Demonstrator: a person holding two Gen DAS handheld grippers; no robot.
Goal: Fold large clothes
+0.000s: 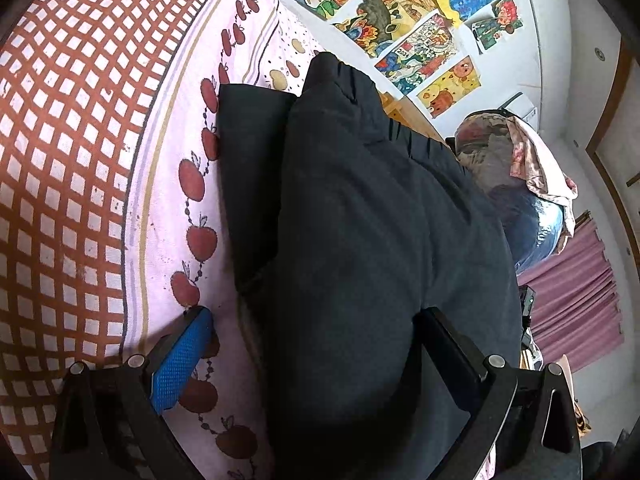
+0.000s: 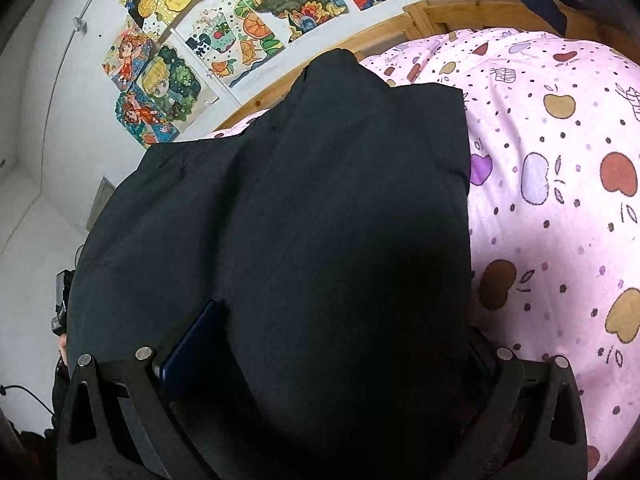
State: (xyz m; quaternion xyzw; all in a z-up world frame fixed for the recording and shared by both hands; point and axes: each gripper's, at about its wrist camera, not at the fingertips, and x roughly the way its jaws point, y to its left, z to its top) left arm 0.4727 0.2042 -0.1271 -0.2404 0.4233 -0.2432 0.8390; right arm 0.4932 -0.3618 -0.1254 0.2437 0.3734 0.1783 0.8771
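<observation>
both grippers (image 1: 316,344) (image 2: 320,344) are black with round silver screws and blue bumpy finger pads (image 1: 180,364).

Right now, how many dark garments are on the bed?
1 that I can make out: the dark garment lying on the pink bedsheet, bunched between both tools. Its folds may hide another.

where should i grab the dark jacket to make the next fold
Likely at the near bulky edge, where the dark jacket already sits between each hand-held gripper's fingers. Come from the near side, low along the pink apple bedsheet, one gripper at each side. The garment is thick and padded, so a wide bite over the doubled edge should hold better than pinching the flat top.
</observation>
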